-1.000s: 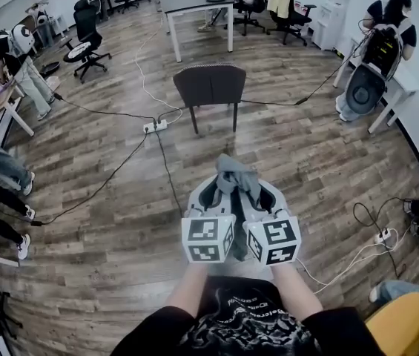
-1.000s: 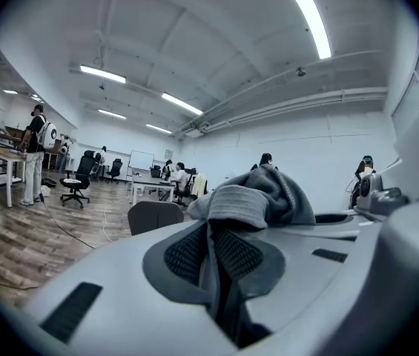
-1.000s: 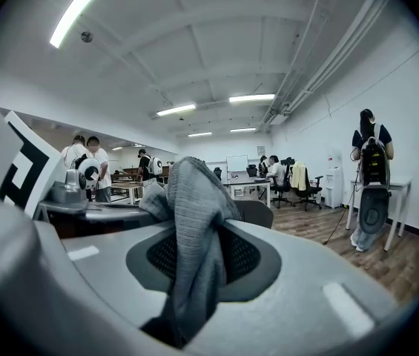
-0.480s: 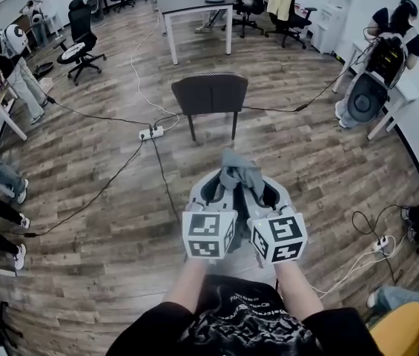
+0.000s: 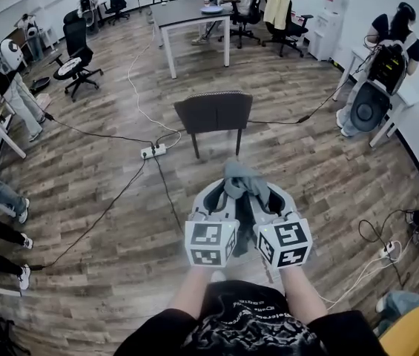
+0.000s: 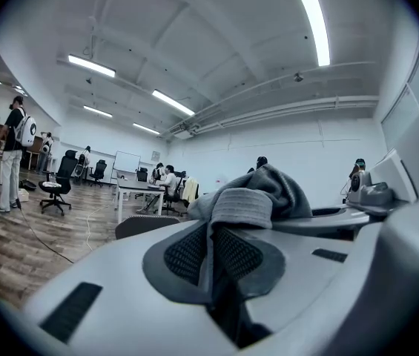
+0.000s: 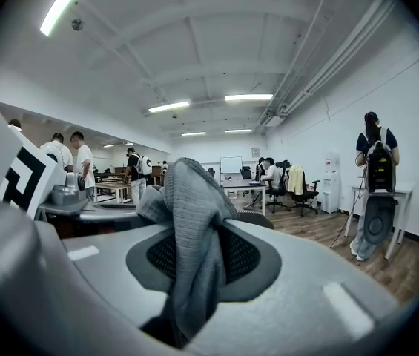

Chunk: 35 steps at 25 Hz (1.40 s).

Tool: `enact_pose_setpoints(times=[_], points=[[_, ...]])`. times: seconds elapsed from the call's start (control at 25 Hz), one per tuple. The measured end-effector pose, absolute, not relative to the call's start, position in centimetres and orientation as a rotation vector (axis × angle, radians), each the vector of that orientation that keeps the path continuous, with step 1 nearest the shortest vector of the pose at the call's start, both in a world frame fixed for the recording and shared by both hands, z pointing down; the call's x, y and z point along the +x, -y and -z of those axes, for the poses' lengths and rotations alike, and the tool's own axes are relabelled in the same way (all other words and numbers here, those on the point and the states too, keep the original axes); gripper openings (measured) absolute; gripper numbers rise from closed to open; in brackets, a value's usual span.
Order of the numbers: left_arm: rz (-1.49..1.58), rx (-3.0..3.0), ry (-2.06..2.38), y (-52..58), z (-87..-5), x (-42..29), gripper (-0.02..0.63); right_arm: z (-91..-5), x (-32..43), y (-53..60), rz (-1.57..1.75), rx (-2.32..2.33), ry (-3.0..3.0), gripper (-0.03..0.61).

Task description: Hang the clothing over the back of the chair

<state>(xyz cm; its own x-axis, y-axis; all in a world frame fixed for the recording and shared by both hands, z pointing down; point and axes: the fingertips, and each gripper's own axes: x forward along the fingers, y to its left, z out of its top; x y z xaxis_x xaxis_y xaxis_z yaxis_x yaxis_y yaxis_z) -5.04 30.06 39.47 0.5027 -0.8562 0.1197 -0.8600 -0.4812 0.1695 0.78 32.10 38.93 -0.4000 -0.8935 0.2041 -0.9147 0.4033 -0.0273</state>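
Observation:
A grey knitted garment [image 5: 240, 182] is bunched between my two grippers, held side by side at chest height. My left gripper [image 5: 226, 197] is shut on one fold of the garment [image 6: 248, 205]. My right gripper [image 5: 262, 197] is shut on another fold of it [image 7: 194, 221], which hangs down through the jaws. The dark chair [image 5: 214, 113] stands on the wooden floor ahead of the grippers, its back turned toward me, a good step away. In the left gripper view the chair's back [image 6: 141, 225] shows just over the jaw's edge.
A power strip [image 5: 153, 151] and cables [image 5: 105, 213] lie on the floor left of the chair. A white table [image 5: 190, 15] stands beyond it. Office chairs [image 5: 72, 54] and people stand at the left; a person [image 5: 387, 50] stands at the right wall.
Both grippers with the garment have moved forward toward the chair, which now sits lower and nearer in the head view. The grip on the garment is the same.

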Motion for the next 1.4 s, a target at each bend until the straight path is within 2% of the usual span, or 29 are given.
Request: enact_pose_setpoints(times=[0.76, 1.12, 1.4], points=[[-0.045, 2.51, 1.52, -25.3, -40.1, -9.0, 0.038, -38.7, -1.6, -26.6, -0.232, 1.69, 2.51, 0.094], [0.015, 2.46, 1.559, -22.7, -39.0, -8.8, 0.038, -38.2, -1.7, -24.1, -0.227, 1.614, 2.578, 0.094], [-0.053, 2.44, 1.604, -19.7, -39.5, -7.4, 0.038, -38.8, -0.3, -20.6, -0.253, 1.571, 2.581, 0.094]])
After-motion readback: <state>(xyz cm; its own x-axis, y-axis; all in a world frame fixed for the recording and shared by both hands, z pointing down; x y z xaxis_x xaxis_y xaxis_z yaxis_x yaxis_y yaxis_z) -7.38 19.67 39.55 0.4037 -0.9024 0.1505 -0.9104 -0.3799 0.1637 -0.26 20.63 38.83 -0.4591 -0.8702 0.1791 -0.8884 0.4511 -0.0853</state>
